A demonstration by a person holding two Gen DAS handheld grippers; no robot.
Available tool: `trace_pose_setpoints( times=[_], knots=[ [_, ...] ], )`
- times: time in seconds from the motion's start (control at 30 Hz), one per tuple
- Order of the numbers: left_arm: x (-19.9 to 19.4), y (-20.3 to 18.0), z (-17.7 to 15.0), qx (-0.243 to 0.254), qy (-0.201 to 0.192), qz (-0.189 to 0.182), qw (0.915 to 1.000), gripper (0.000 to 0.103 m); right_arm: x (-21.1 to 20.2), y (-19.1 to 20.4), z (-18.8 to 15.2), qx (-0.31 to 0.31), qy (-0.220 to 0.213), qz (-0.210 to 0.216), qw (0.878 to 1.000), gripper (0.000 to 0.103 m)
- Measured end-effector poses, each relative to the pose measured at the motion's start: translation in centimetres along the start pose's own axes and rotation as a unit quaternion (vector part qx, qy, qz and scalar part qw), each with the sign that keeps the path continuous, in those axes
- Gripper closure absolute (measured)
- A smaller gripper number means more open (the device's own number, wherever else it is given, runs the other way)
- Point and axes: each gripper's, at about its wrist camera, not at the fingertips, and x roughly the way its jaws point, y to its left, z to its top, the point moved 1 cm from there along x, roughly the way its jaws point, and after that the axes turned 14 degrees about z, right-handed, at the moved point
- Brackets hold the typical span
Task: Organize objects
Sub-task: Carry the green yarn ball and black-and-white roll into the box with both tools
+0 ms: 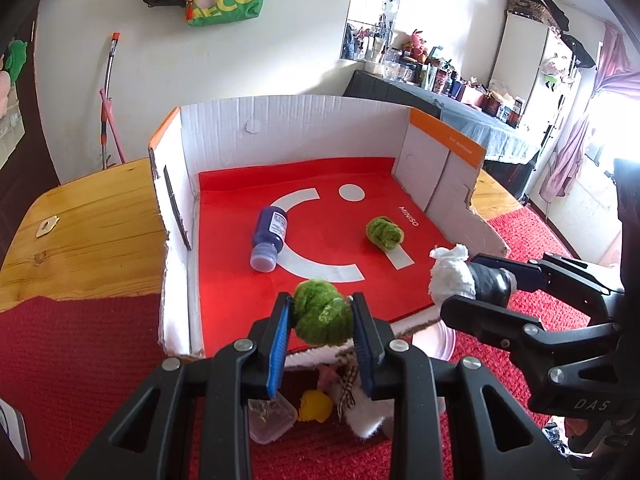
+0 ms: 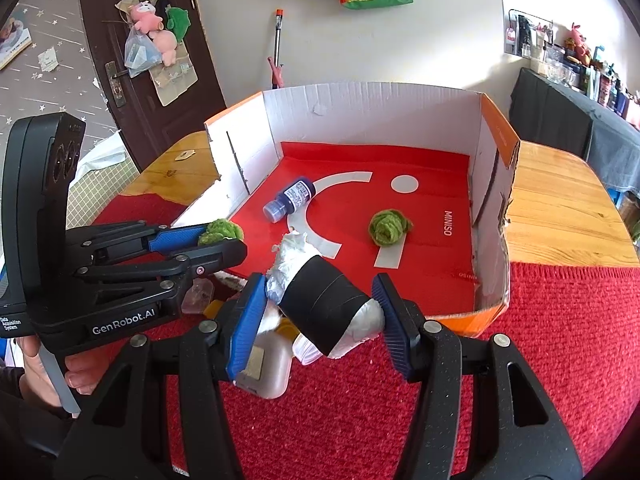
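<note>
Below my fingertips, much is hidden: a clear plastic lidded tub (image 1: pixel 272 420), a yellow lump (image 1: pixel 316 406) and a checked ribbon (image 1: pixel 347 390) lie on the red cloth (image 2: pixel 560 320) just under my left gripper (image 1: pixel 321 312), and my own black arms cover most of them, so I cannot tell what the ribbon belongs to. A pale round dish (image 1: pixel 440 342) beside them is cut off by my right gripper (image 2: pixel 320 300). My left fingers are closed narrowly on a green fuzzy ball (image 1: pixel 320 316), their blue pads (image 1: pixel 279 344) pressing both its sides, and it hangs at the near open edge of the cardboard box (image 1: pixel 288 128). My right fingers grip a white wad wrapped in black tape (image 2: pixel 324 304) crosswise, the left pad against its white front and the right pad on its pale rear end; the tape hides what is inside, and the bundle sits just short of the box's near edge. Ahead of both sets of fingers, the box stands on a wooden table (image 2: pixel 560 208), its floor lined with a red sheet (image 1: pixel 320 184) printed with white shapes. Inside it, beyond my left fingers, a dark blue bottle (image 1: pixel 269 237) lies on its side, and further right a second green fuzzy ball (image 1: pixel 385 233) rests well apart from it. A hand (image 2: pixel 60 364) shows at the left gripper's handle, mostly cut off.
</note>
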Motion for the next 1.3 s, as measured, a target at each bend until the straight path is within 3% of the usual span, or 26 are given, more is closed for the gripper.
trace_pose_setpoints(
  times=[0.53,1.3],
  knots=[
    [3.2,0.3,1.6,0.002,0.03,-0.005,0.9995,0.072,2.5,-2.3,2.0,0.01,0.018,0.0,1.0,0.05],
    [7.1,0.6,2.1,0.006,0.067,-0.012,0.9977,0.072,5.8,-4.4,2.5,0.035,0.072,-0.013,0.997,0.05]
  ],
)
